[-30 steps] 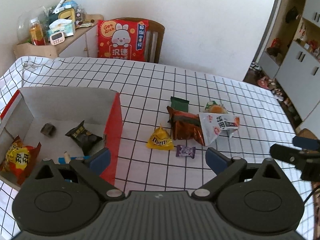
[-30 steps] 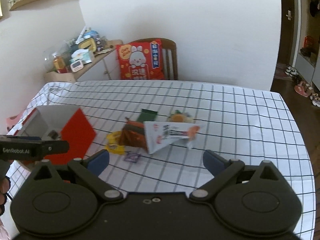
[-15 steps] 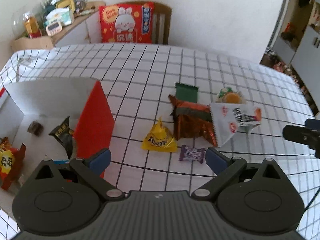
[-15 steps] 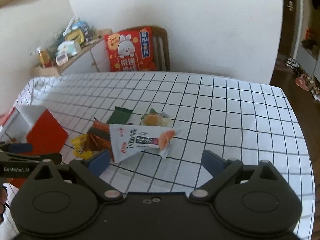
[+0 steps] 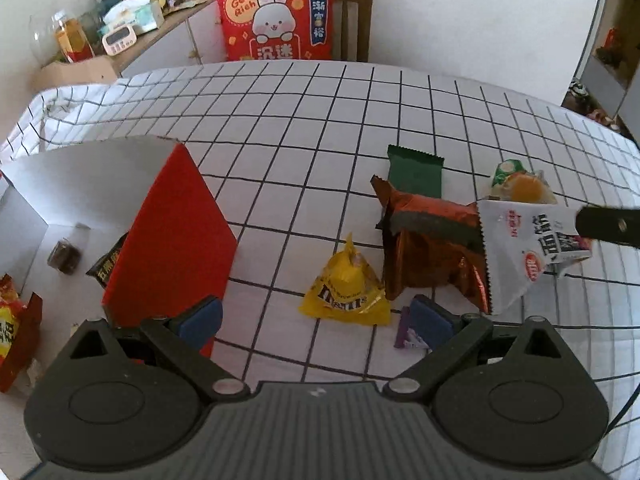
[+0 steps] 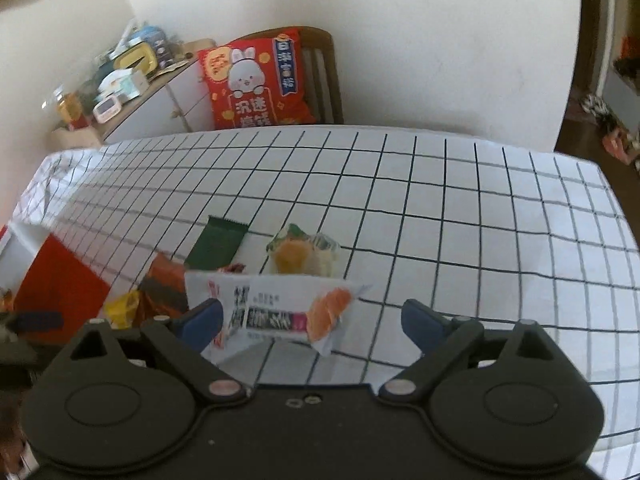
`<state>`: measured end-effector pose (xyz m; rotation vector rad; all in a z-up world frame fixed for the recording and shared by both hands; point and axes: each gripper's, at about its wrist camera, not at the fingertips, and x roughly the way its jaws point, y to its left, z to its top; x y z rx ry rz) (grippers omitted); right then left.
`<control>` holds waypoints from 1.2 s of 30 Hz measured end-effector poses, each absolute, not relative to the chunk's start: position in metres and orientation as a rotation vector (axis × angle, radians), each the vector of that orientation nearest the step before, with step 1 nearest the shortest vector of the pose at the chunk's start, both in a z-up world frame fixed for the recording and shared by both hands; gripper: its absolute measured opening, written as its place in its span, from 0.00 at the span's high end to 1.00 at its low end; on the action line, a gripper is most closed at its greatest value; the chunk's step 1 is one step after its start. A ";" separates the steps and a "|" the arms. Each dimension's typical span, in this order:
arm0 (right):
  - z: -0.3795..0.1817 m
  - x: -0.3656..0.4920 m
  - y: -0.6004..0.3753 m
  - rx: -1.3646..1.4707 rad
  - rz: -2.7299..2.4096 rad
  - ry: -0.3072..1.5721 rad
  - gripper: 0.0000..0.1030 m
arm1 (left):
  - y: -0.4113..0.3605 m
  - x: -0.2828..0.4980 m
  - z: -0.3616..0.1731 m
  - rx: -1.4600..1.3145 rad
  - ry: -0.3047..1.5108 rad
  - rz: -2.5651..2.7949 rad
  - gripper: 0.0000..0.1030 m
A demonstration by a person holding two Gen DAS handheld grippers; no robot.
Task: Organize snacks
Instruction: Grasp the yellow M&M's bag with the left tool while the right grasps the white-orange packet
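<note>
My right gripper, fingers spread wide and holding nothing, frames the white crinkled plastic snack packet; I should centre it before closing. My left gripper, equally wide, flanks the yellow pyramid-shaped candy pouch.

Yellow packet: "m&m's". Red cushion: "Get Rich".

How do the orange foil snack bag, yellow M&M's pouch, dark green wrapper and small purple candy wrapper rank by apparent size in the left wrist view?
1. Orange foil snack bag
2. Yellow M&M's pouch
3. Dark green wrapper, lying farther away, so this rank is unsure
4. Small purple candy wrapper, partly hidden by a fingertip
</note>
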<state>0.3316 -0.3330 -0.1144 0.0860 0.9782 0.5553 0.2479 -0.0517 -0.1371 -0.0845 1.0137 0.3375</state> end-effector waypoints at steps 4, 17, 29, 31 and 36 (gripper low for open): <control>-0.127 0.341 -0.325 0.120 0.563 1.019 0.07 | -0.050 0.250 -0.138 -0.089 0.997 0.338 0.03; -0.138 0.343 -0.319 0.123 0.630 1.053 0.06 | -0.052 0.250 -0.144 -0.120 0.970 0.340 0.24; -0.141 0.343 -0.316 0.113 0.650 1.056 0.06 | -0.035 0.261 -0.159 -0.179 1.016 0.268 0.25; -0.144 0.342 -0.315 0.105 0.654 1.066 0.06 | -0.031 0.263 -0.163 -0.188 1.030 0.270 0.28; -0.150 0.338 -0.313 0.109 0.642 1.085 0.11 | -0.026 0.265 -0.167 -0.225 1.035 0.271 0.43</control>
